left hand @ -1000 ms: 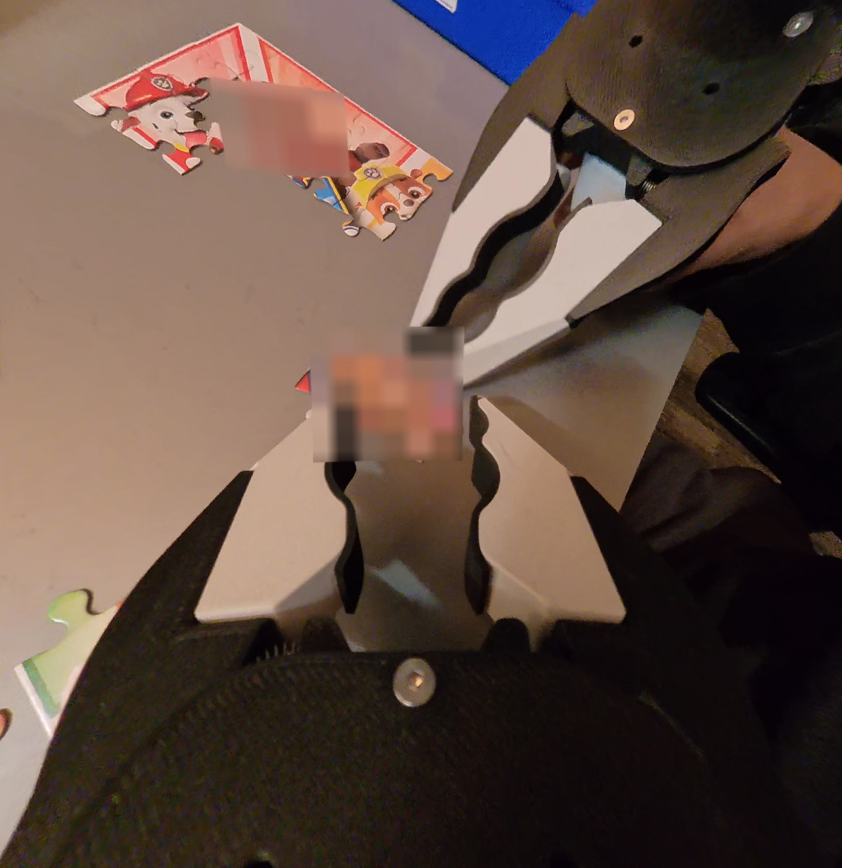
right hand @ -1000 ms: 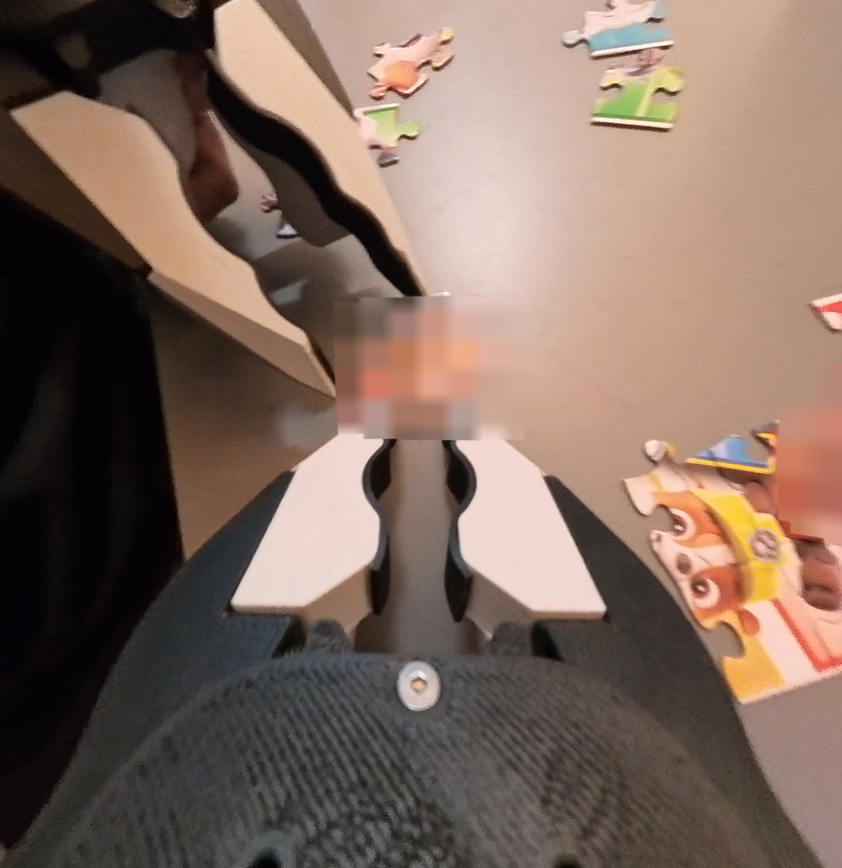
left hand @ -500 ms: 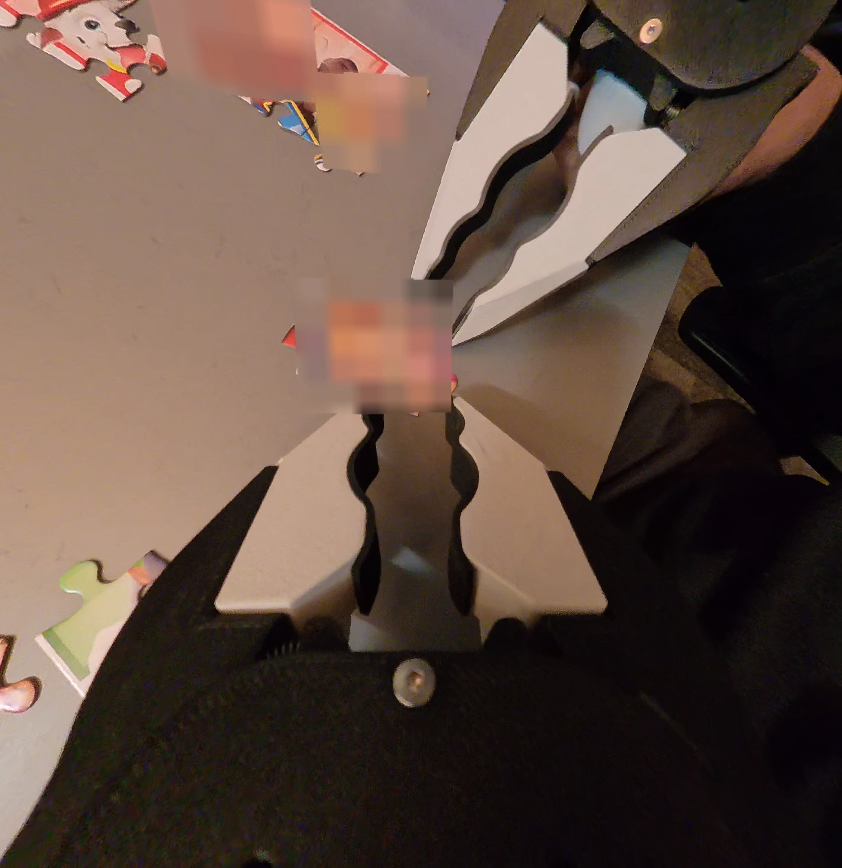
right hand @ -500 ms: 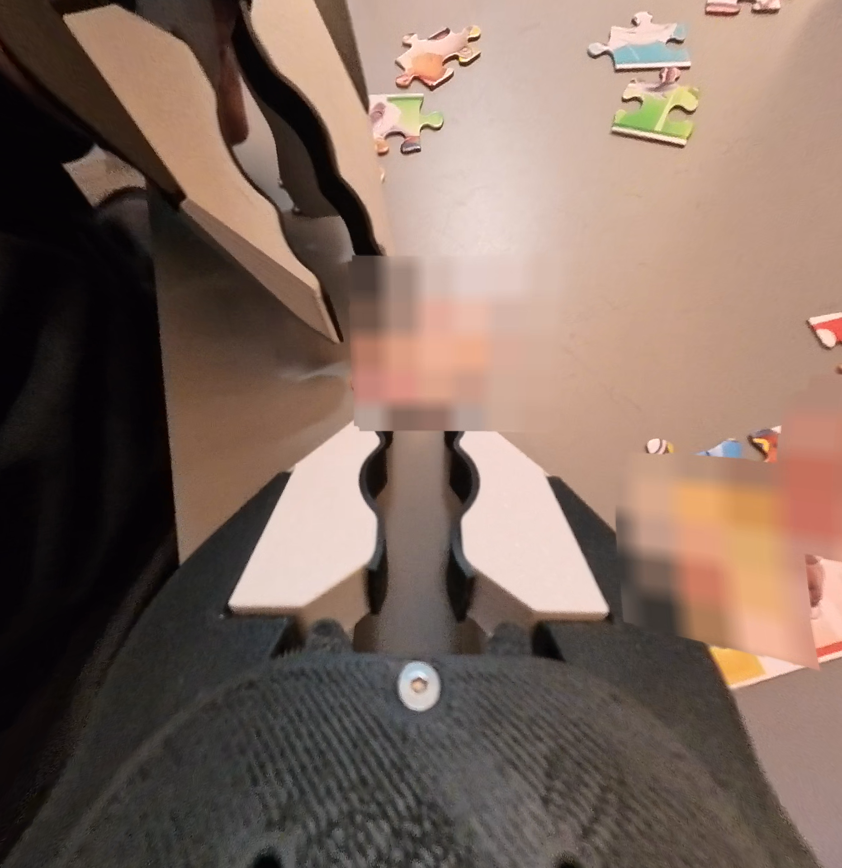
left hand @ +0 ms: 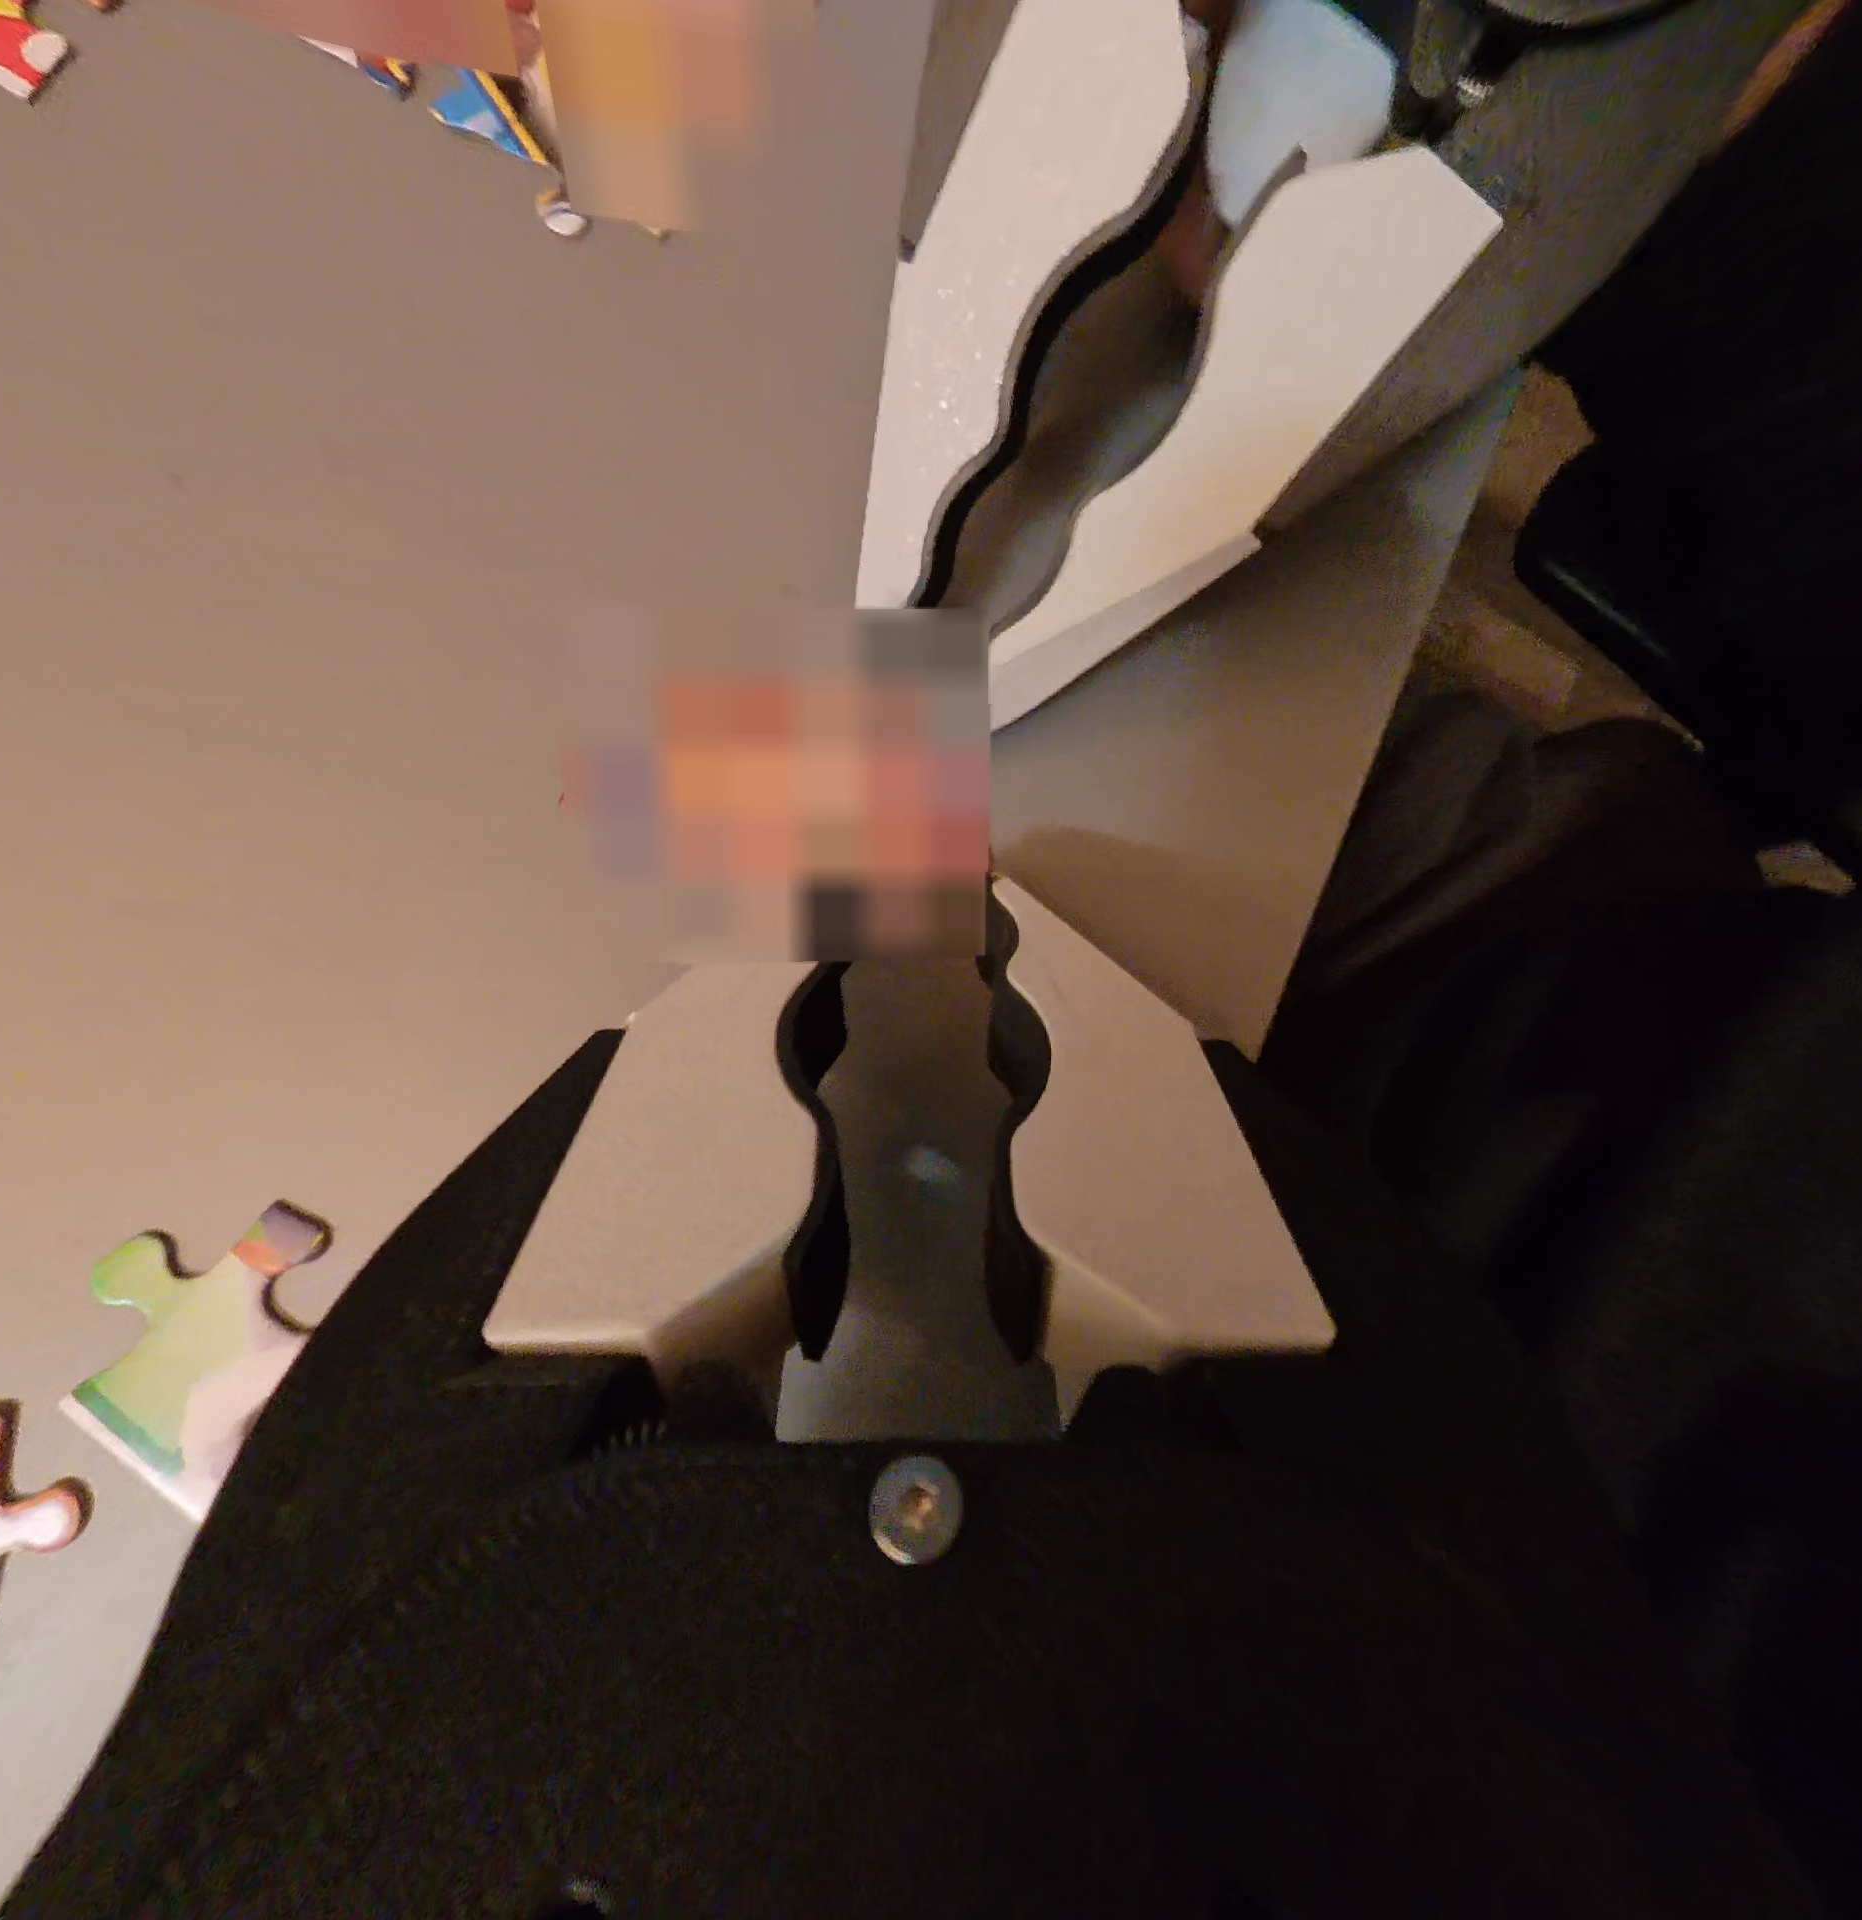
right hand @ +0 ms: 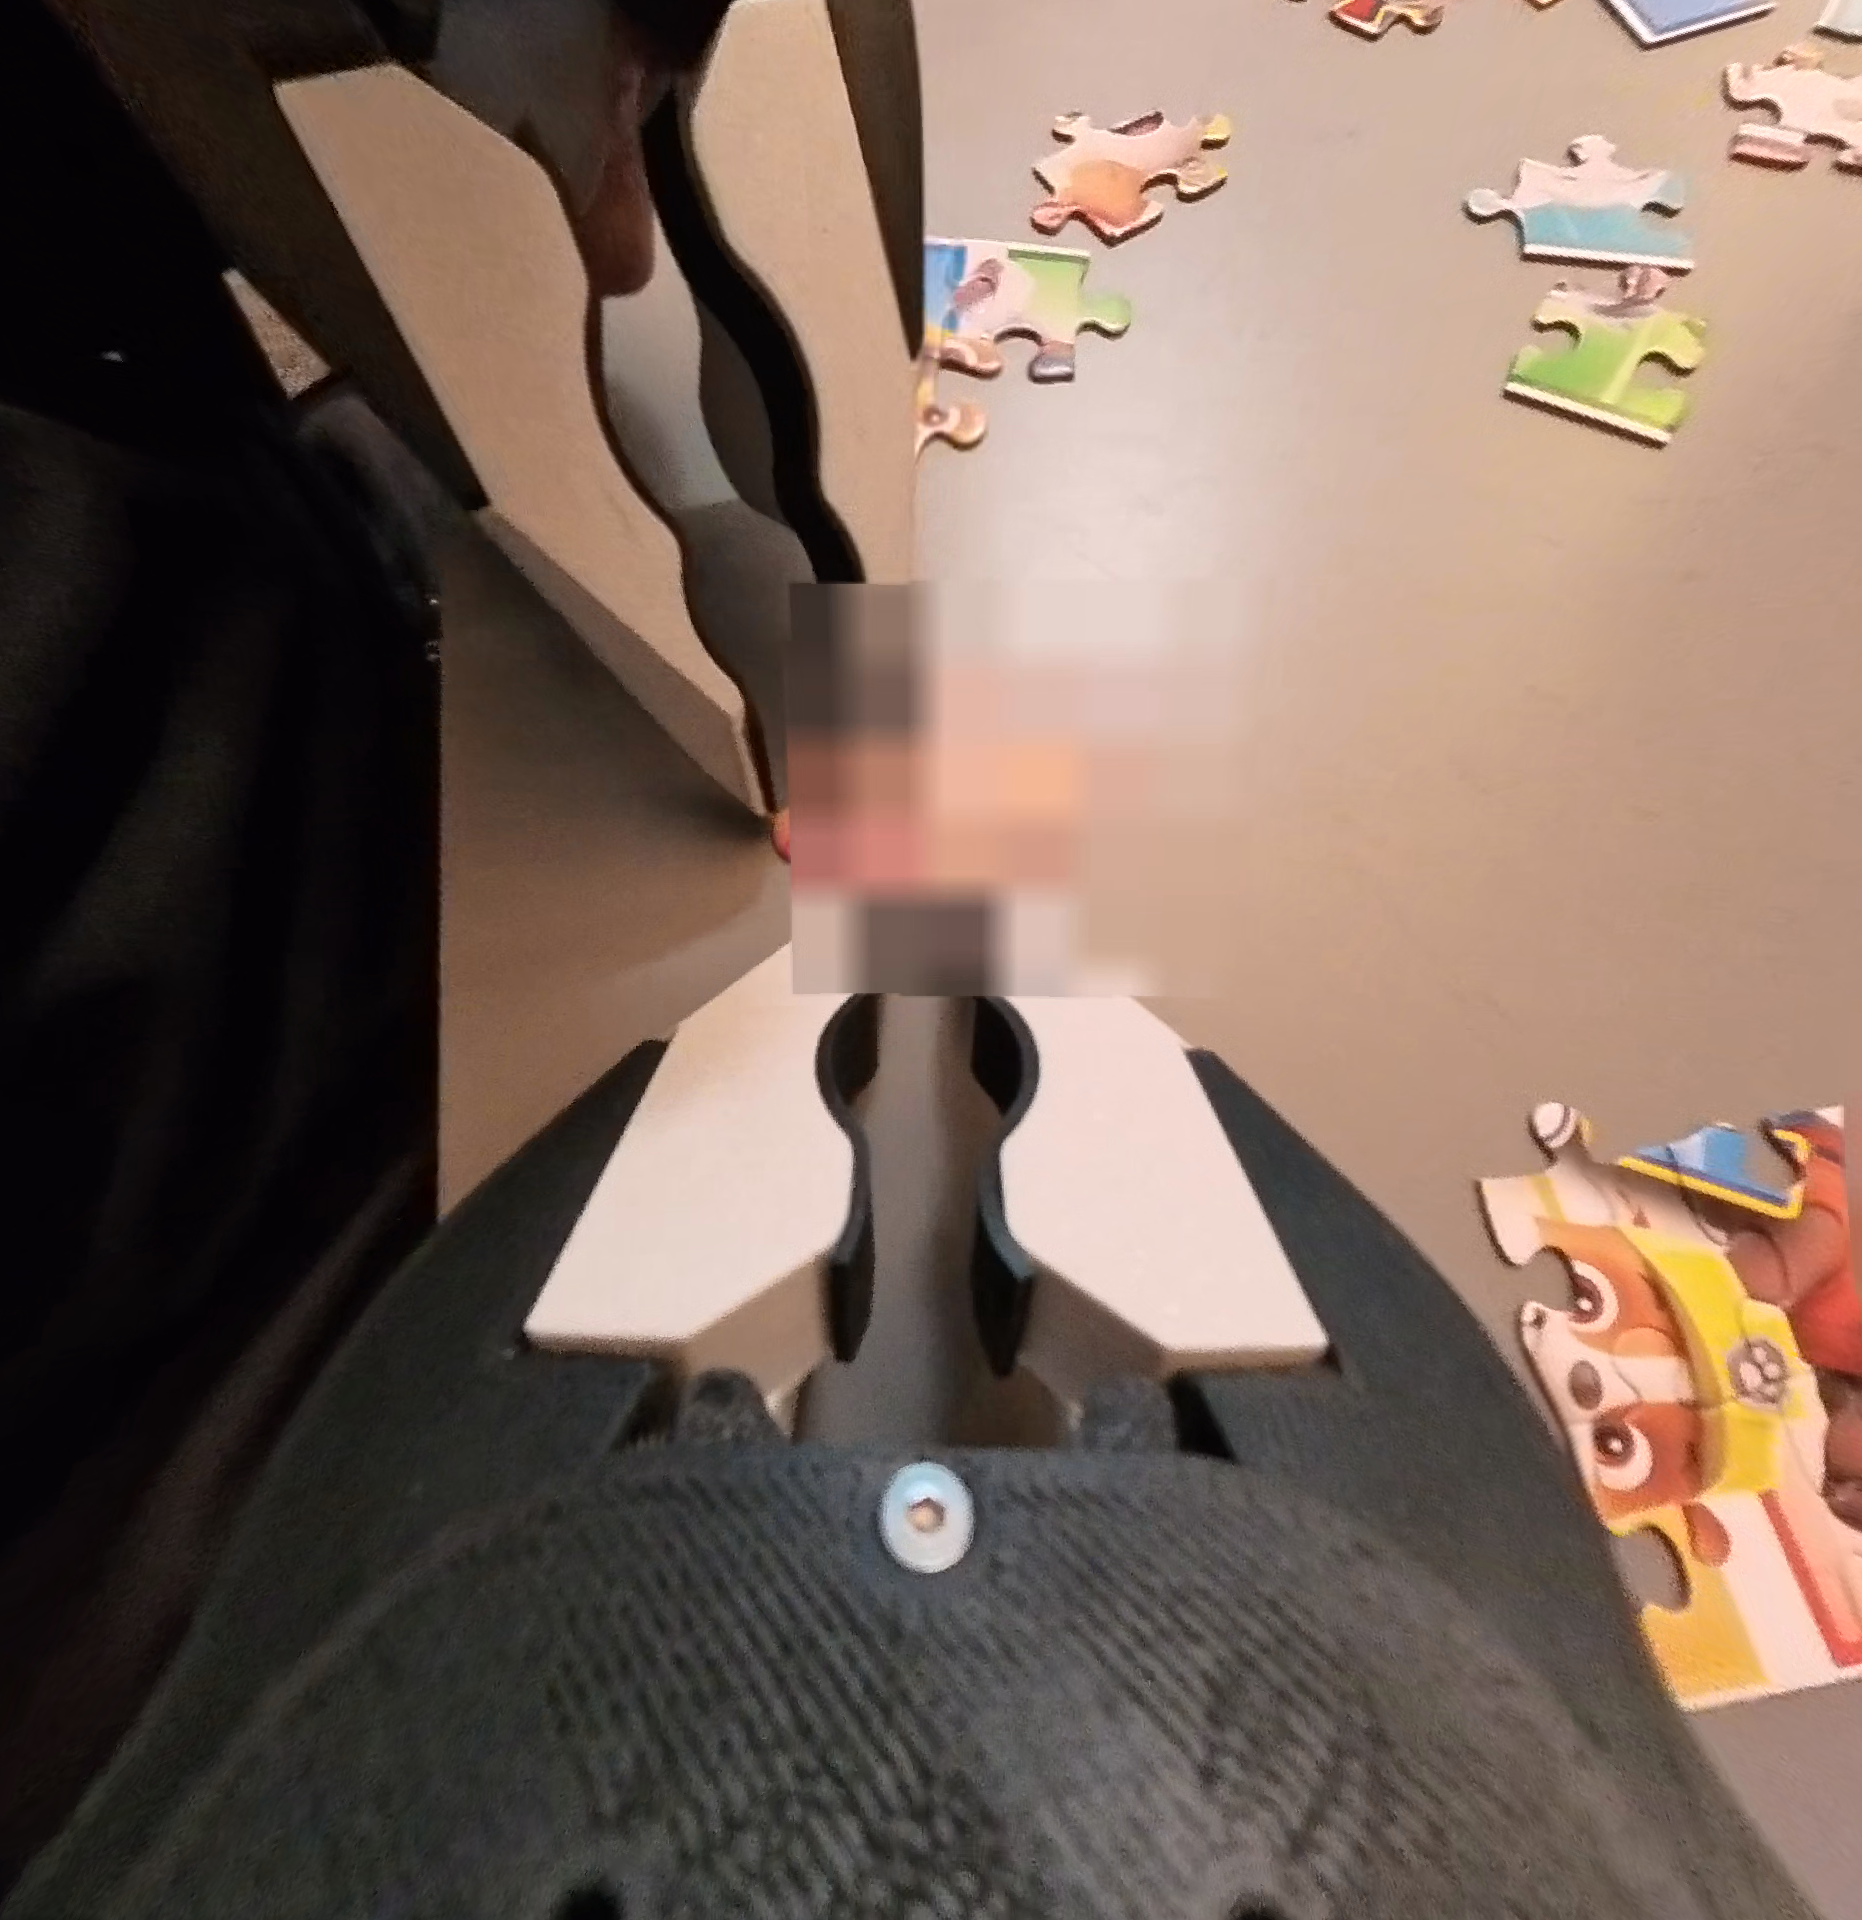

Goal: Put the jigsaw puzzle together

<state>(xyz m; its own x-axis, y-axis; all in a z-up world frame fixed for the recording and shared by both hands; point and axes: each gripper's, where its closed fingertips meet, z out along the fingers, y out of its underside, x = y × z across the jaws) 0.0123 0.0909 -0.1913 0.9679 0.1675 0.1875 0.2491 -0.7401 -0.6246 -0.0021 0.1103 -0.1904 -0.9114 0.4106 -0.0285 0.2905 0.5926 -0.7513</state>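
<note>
– What's the biggest thing in front of you?

– The flat grey desk [left hand: 283, 623]. On it, off to the right tool's side, lies a joined section of a cardboard jigsaw with cartoon dogs in orange, yellow and red [right hand: 1675, 1403].

– And the two tools?

– The left tool [left hand: 911, 935] and the right tool [right hand: 922, 977] point at each other near the desk's edge, tips almost meeting. The pale fingers [left hand: 688, 1143] of the left one stand a narrow way apart, and the right one's fingers [right hand: 719, 1174] stand narrower still. A blurred patch covers both sets of tips, so I cannot tell whether either is pinching anything.

– Is anything between them?

– Only a sliver of red shows at the patch's edge; what it belongs to, I can't say.

– Anything loose?

– Single pieces, well apart from the tips: a green jigsaw piece [left hand: 189, 1340] beside the left tool's body, and farther out another green piece [right hand: 1607, 364], a blue-and-white piece [right hand: 1592, 208] and an orange piece [right hand: 1124, 171].

– Any box or tray?

– None that I can see; the pieces lie straight on the desk.
</note>
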